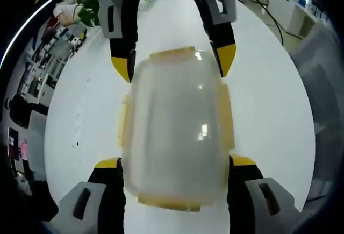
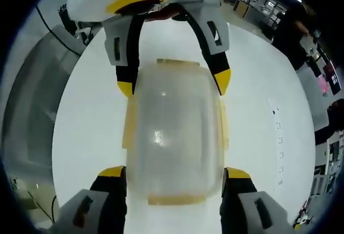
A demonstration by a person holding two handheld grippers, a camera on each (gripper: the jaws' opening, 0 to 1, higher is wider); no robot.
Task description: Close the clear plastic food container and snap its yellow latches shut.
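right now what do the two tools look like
Both match: the left tool and right tool have grey moulded bodies with dark slots, black jaws and yellow tips. In the right gripper view, the left tool's white housing carries a yellow band and a green light.

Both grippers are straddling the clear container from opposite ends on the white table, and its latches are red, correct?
Not quite: the latches are yellow, not red, as the left gripper view shows. The rest holds: the left gripper and right gripper straddle the clear container from opposite ends on the white table.
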